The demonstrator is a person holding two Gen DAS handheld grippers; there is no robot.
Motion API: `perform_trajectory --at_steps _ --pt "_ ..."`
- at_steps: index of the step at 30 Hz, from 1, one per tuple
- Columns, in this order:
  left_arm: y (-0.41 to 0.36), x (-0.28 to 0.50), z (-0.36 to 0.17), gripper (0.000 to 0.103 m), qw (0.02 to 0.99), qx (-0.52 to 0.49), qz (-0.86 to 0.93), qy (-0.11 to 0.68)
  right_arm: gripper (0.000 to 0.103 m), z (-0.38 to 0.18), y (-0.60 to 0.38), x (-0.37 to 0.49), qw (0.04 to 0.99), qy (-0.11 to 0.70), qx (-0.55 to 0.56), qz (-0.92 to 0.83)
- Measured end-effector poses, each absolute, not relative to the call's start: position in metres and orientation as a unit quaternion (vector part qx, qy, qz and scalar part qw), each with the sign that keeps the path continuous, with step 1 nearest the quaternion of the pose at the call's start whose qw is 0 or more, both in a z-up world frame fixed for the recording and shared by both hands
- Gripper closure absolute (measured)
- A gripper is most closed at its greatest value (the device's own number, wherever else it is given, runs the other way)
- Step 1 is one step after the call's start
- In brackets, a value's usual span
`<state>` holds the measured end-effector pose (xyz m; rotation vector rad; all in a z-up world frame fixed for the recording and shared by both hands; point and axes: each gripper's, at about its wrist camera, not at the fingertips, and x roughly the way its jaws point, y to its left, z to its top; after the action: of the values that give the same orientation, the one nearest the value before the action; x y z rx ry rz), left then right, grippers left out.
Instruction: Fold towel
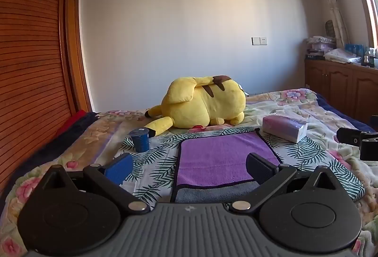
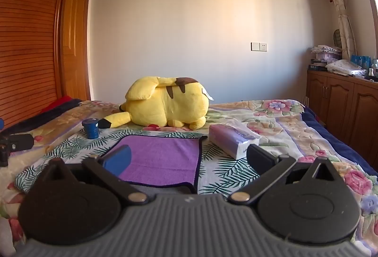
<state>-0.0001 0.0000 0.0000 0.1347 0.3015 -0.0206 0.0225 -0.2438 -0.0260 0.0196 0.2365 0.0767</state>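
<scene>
While both claws hover over the bed, I see the left gripper (image 1: 189, 168) spread wide w/ nothing between its fingers; right gripper (image 2: 187, 159) spread too, empty. Purple towel (image 1: 224, 157) lies flat on the leaf-print sheet (image 1: 153, 157), straight ahead of left claw, ahead-left of right one, near edge turned showing grey. Blue cup (image 1: 139, 140) sits fwd-left, tissue pack (image 2: 232, 140) fwd-right, Pikachu plush (image 2: 165, 103) beyond.
</scene>
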Motion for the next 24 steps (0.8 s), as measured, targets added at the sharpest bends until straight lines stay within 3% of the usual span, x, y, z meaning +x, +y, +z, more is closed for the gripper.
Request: perform_trajectory --at_steps 24 --pt "0.0044 0.0006 0.0027 0.0 0.987 0.062 -0.012 0.148 0.0 -0.026 -0.247 0.0236 0.992 0.118 0.009 0.038"
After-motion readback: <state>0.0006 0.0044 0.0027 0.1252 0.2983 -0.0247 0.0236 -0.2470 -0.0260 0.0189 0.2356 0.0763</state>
